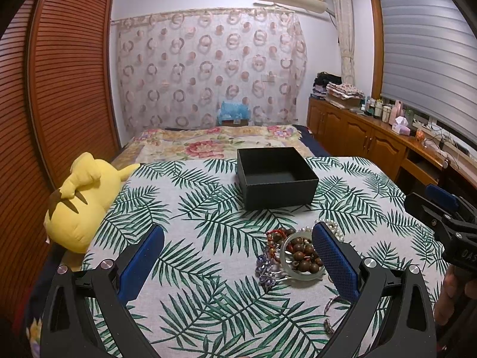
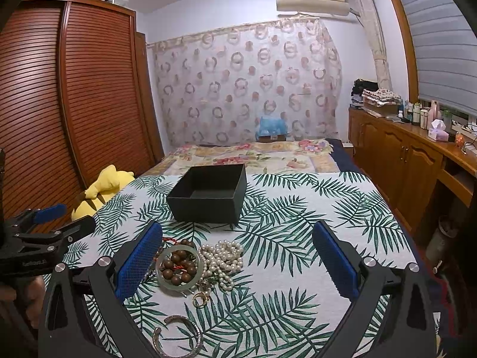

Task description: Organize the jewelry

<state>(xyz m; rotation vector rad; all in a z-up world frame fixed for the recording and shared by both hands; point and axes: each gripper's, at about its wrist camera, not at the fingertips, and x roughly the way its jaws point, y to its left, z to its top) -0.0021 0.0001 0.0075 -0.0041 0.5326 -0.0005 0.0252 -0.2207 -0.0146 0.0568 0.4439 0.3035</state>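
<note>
Left black plastic two-finger gripper (image 1: 238,256): triangular cut-out arms, silver round screws at pivots, jaws faced with blue cross-hatched rubber pads (image 1: 335,261). Right black plastic two-finger gripper (image 2: 238,256): same build; faint grey lettering on its body in the left view. Bare skin of right hand (image 1: 450,295) visible.

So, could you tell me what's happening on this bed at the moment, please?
A person holds the left gripper and the right gripper, both with jaws open and holding nothing. A pile of jewelry sits on the leaf-print cloth: a jade bangle ringing wooden beads, a pearl strand and a silver cuff. The black box behind looks empty.
</note>
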